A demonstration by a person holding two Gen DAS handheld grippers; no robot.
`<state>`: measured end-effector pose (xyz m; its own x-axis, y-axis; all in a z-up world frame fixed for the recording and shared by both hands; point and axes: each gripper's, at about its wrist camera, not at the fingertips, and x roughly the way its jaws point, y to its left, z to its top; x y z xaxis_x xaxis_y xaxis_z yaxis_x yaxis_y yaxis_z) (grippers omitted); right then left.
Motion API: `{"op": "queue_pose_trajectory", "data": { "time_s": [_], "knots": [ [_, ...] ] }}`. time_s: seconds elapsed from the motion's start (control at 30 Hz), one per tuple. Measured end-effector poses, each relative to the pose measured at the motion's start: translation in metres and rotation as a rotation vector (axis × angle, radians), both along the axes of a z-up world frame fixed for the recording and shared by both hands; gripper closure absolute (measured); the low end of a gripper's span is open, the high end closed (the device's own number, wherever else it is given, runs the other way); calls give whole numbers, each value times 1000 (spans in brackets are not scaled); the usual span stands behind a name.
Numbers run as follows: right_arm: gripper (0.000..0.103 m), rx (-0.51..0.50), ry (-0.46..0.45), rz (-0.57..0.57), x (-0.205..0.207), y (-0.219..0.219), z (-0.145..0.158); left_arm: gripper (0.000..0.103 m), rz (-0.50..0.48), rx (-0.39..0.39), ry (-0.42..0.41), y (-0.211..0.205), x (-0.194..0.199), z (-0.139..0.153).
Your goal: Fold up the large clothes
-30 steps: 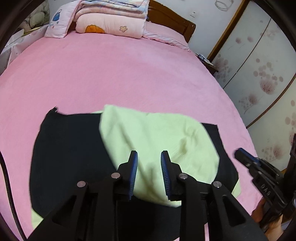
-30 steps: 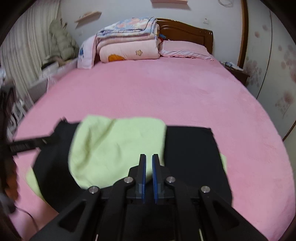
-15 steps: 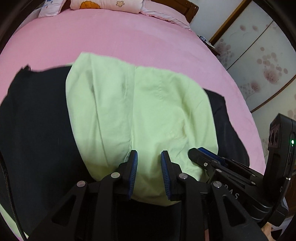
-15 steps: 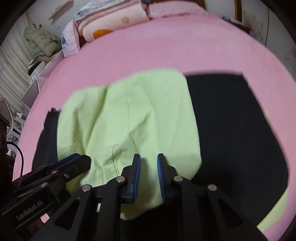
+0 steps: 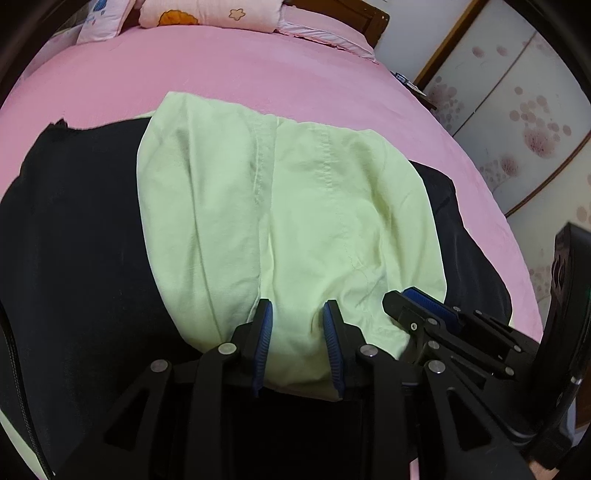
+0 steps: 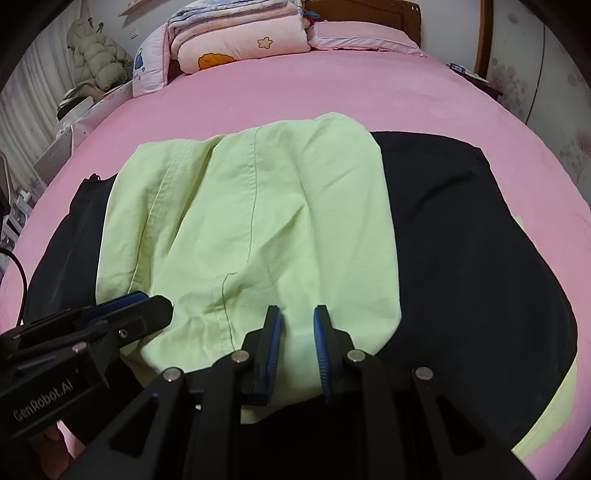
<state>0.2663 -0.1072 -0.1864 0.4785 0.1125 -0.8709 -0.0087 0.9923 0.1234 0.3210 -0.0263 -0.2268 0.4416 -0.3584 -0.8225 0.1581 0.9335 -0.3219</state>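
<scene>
Left gripper jaws narrow, opening, green cloth between them. Right gripper jaws narrow, apart over the same pale green garment. Both dropped since a second ago; fold laid on black garment, bed beyond. Release under way.

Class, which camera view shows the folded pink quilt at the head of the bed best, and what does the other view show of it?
The right wrist view shows the folded pink quilt best: the stack, its star and its orange print are in frame. The left wrist view catches only its lower edge, cut off at the top of the picture.
</scene>
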Motion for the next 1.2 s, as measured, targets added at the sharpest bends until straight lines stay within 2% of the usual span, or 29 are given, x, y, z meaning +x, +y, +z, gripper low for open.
{"op": "queue_pose_trajectory", "data": {
  "time_s": [0.1,0.13,0.2,0.3,0.33,0.4,0.63,0.97,1.2],
  "knots": [
    [84,18,10,-21,1,-2,4,56,-1,-8,-3,-4,-2,8],
    [84,20,10,-25,1,-1,7,53,6,-8,-5,-5,-3,12],
    [84,23,6,-30,0,-1,11,48,30,18,-13,-7,-4,19],
    [84,63,6,-50,-3,-9,20,33,57,64,-29,-9,-8,31],
    [84,73,6,-53,-4,-10,22,24,66,79,-36,-9,-10,35],
    [84,80,2,-55,-7,-11,28,16,93,121,-64,-7,-17,46],
    [84,98,-35,-42,-21,-9,58,16,70,194,-91,6,-42,78],
    [84,140,-104,1,-55,-3,123,16,116,111,-112,26,-83,152],
    [84,166,-162,44,-82,0,178,16,123,159,-135,37,-109,203]
  ]
}}
